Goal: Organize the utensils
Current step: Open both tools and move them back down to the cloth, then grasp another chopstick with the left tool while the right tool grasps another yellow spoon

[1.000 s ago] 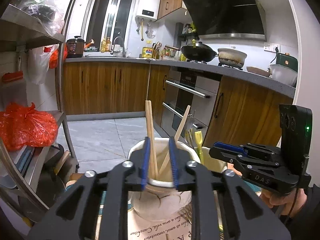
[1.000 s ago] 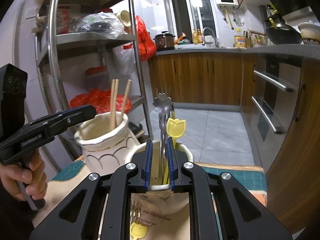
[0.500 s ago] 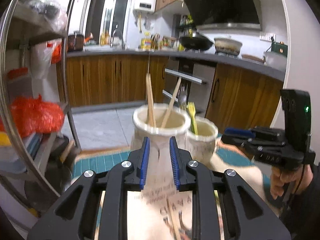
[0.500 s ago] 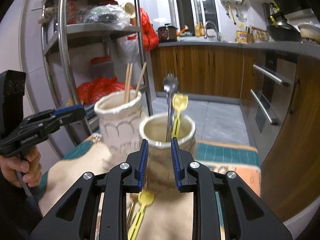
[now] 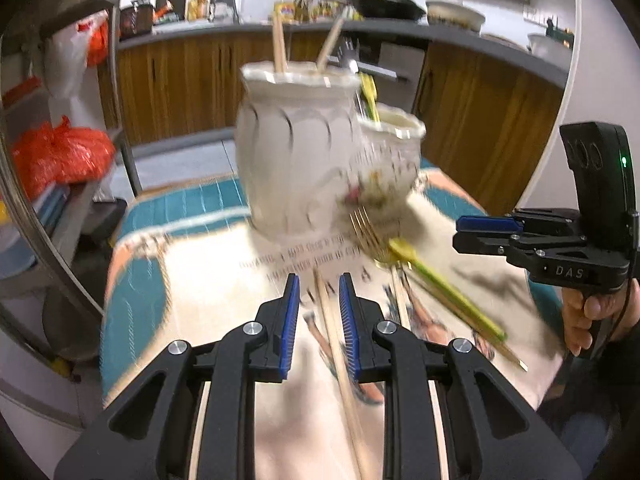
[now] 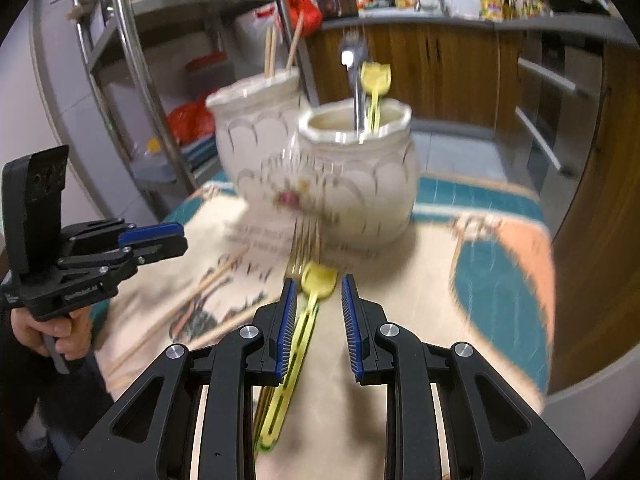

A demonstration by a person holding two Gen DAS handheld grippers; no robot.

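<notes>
Progress: partly done, as I judge it; two chopsticks stand in the taller jar, a metal fork and a yellow utensil in the rounder one, while several pieces lie loose on the cloth.
Cloth (image 5: 192, 320): cream fabric with teal and peach borders and printed lettering, spread flat under both grippers.
Taller jar (image 5: 296, 152): glazed white ceramic, scalloped and ribbed, ahead of the left gripper.
Rounder jar (image 6: 360, 184): same glaze, squat with a wavy rim, ahead of the right gripper.
Loose chopstick (image 5: 340, 360): pale slim wood, lying between the left jaws.
Loose yellow utensil (image 6: 300, 336): slotted handle, likely plastic though blur hampers the view, lying between the right jaws with a gold fork (image 6: 302, 248) just beyond it.
Left gripper (image 5: 319, 312): narrowly parted over the chopstick, pads not pressing it.
Right gripper (image 6: 319, 312): narrowly parted, gripping nothing.
</notes>
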